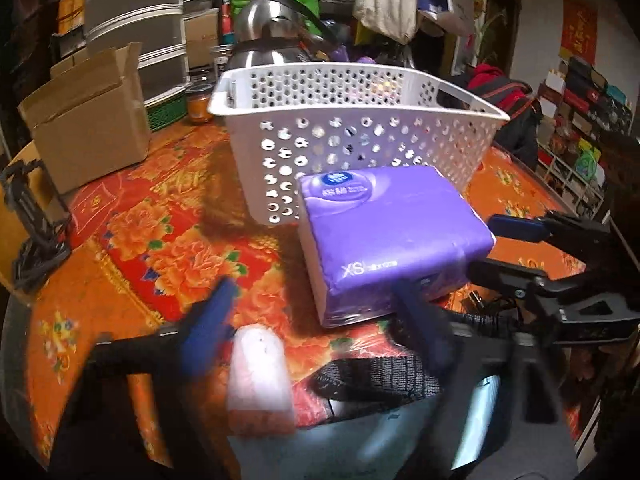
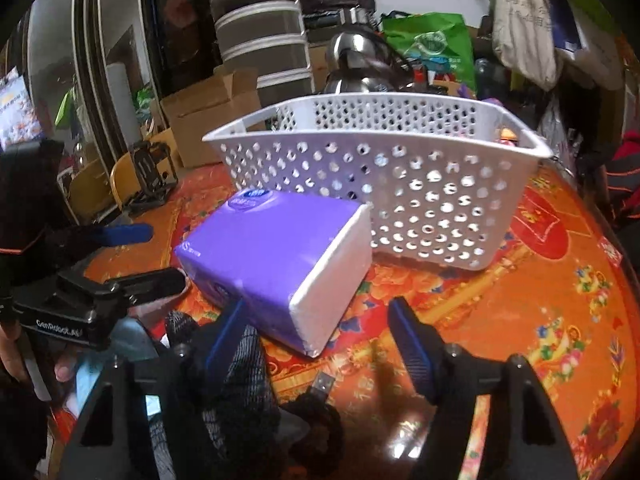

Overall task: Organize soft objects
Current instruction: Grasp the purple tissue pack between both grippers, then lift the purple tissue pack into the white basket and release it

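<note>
Tissue pack (image 2: 276,256), purple, lies mid-frame on tablecloth (image 2: 520,300) touching basket (image 2: 384,184), long axis running lower-right to upper-left, white end facing right gripper (image 2: 316,328), nearer than left gripper (image 2: 156,256); both w/ jaws apart, holding nothing.

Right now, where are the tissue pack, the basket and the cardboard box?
tissue pack (image 1: 394,226), left wrist view, purple top face
basket (image 2: 404,192), right wrist view, perforated front wall
cardboard box (image 1: 90,136), left wrist view, front side
</note>
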{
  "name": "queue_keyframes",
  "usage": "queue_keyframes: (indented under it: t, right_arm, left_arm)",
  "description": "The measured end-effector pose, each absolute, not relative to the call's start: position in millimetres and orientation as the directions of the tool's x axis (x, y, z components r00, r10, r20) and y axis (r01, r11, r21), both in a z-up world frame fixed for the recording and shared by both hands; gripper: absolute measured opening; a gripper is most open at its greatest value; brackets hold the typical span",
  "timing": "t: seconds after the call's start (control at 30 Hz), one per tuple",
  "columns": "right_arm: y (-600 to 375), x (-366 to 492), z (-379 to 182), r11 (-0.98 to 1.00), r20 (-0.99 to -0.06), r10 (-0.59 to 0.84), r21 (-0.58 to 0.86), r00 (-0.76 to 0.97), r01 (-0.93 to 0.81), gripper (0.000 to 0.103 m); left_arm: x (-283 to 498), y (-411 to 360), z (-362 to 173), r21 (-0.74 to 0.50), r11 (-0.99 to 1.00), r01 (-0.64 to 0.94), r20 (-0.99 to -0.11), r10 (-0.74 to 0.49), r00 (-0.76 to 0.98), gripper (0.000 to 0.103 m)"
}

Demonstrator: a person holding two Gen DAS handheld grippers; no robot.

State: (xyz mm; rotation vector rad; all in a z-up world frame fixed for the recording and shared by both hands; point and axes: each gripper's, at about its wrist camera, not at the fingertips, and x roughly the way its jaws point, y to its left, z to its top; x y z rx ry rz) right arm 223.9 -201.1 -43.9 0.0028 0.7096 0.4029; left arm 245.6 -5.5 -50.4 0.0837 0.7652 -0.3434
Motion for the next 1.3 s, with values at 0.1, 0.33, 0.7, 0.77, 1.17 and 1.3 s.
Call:
queue_keyframes:
  t: [0.1,0.33,0.7,0.77,1.17,1.3]
  right_arm:
    - [-196,229,-47,0.917,-0.644,0.366,0.130,0.671,-0.376,0.066]
    - [-182,235,-51,0.892,-0.654,0.401,0.121,0.642,-0.435,0.049]
    - [-176,225,-48,0.901,-0.648,0.363,0.061,0.670,-0.429,0.043]
    - [-174,219,-44,0.904,-0.642,0.353,0.046,0.681,-0.425,0.041]
    - [-168,187,4,0.922,-0.556,0.303,-0.035,0.774,-0.386,0.038]
    - [-173,181,29,0.922,-0.531,0.303,-0.046,0.791,-0.384,0.038]
  left_arm:
    - [249,-15,-57,-0.038,0.927,0.374,-0.709,-0.289,0.643,0.065]
    - [250,-23,-62,-0.074,0.906,0.417,-0.708,-0.342,0.618,0.041]
    - [226,-28,-42,-0.030,0.908,0.419,-0.651,-0.336,0.681,0.037]
    - [222,-28,-37,-0.021,0.909,0.416,-0.647,-0.329,0.687,0.037]
    - [194,-27,13,-0.012,0.924,0.381,-0.581,-0.316,0.750,0.037]
    - [188,-30,41,0.000,0.925,0.380,-0.539,-0.320,0.779,0.037]
